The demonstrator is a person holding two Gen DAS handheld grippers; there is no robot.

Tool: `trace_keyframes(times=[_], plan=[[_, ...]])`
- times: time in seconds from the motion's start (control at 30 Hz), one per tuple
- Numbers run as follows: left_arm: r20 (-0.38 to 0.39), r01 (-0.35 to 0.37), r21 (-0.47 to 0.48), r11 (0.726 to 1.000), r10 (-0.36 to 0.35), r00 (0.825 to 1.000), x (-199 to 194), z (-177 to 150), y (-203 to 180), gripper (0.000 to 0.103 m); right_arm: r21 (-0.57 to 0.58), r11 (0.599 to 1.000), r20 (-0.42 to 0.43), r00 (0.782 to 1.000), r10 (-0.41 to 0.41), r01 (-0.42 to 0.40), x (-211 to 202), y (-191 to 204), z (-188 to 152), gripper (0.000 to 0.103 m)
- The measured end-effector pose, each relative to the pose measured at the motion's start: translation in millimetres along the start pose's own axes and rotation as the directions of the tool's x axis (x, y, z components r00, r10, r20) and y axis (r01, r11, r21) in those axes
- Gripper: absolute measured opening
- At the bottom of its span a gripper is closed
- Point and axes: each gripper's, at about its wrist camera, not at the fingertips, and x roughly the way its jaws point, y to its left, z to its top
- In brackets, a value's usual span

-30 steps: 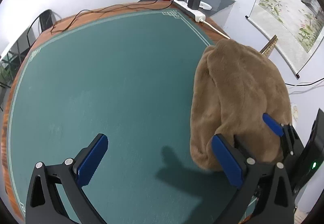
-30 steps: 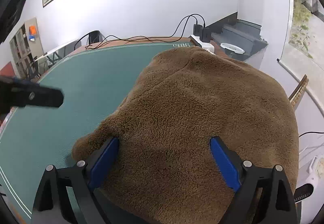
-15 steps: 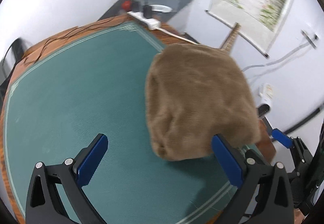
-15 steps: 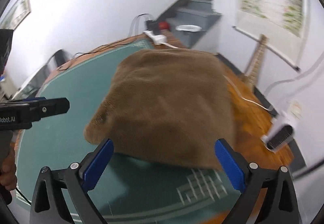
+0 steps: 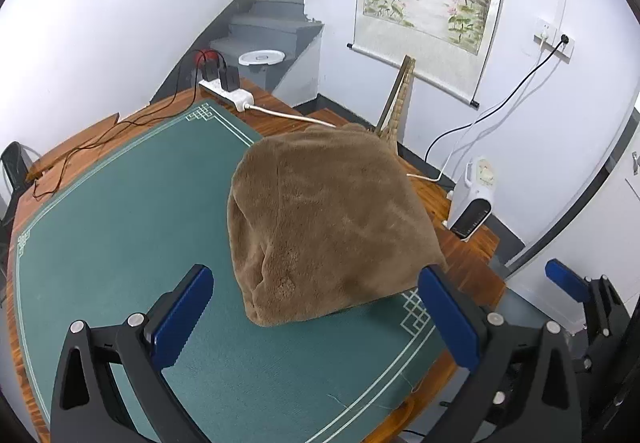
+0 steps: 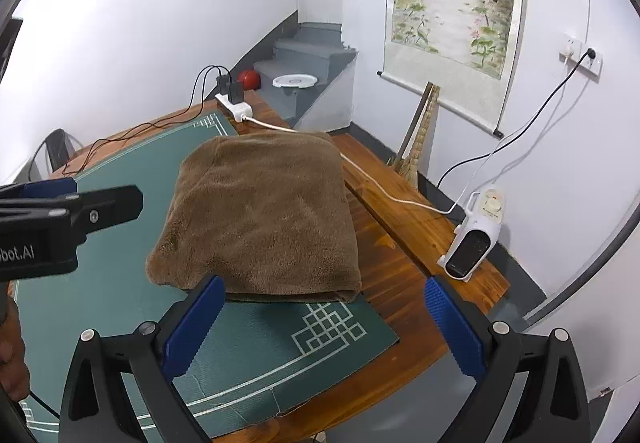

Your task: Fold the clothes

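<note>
One folded brown fleece garment (image 5: 332,219) lies on the green mat (image 5: 120,223), at its right corner, with one edge over the wooden tabletop (image 6: 400,227). Both tools hover apart from it: the left hand-held gripper (image 5: 316,319) and the right hand-held gripper (image 6: 320,327) have their blue pads spread wide, nothing between them. A white power strip (image 5: 228,93) sits at the far corner, and a small heater (image 6: 476,239) stands at the right edge.

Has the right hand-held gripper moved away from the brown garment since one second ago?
Yes. The right hand-held gripper has pulled back and up: its open blue fingers, then over the brown garment, now frame the green mat's corner.
</note>
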Motion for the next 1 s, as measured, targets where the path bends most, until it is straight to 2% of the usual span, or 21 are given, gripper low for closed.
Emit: trace_keyframes(times=[0.3, 0.47, 0.7, 0.87, 1.0], plan=[[0.003, -0.032, -0.024, 0.999, 0.032, 0.999, -1.6, -2.5, 7.4, 0.103, -0.004, 1.000, 0.006, 1.000, 0.030, -0.030, 5.3, 4.4, 5.0, 0.102], [0.020, -0.075, -0.037, 0.997, 0.076, 0.997, -4.2, -3.9, 13.8, 0.103, -0.029, 0.998, 0.020, 0.998, 0.055, -0.055, 8.2, 15.2, 11.3, 0.102], [0.036, -0.120, -0.084, 0.989, 0.123, 0.992, -10.5, -3.5, 29.1, 0.103, -0.048, 0.998, 0.047, 0.998, 0.045, -0.042, 7.7, 25.3, 23.9, 0.102], [0.038, -0.113, -0.096, 0.989, 0.118, 0.992, -12.8, -3.8, 32.4, 0.103, -0.067, 0.997, 0.060, 0.997, 0.053, -0.049, 7.2, 31.3, 26.1, 0.102], [0.031, -0.099, -0.078, 0.992, 0.102, 0.994, -9.7, -6.0, 28.7, 0.103, -0.078, 0.995, 0.032, 0.998, 0.060, -0.057, 14.4, 33.9, 21.8, 0.102]])
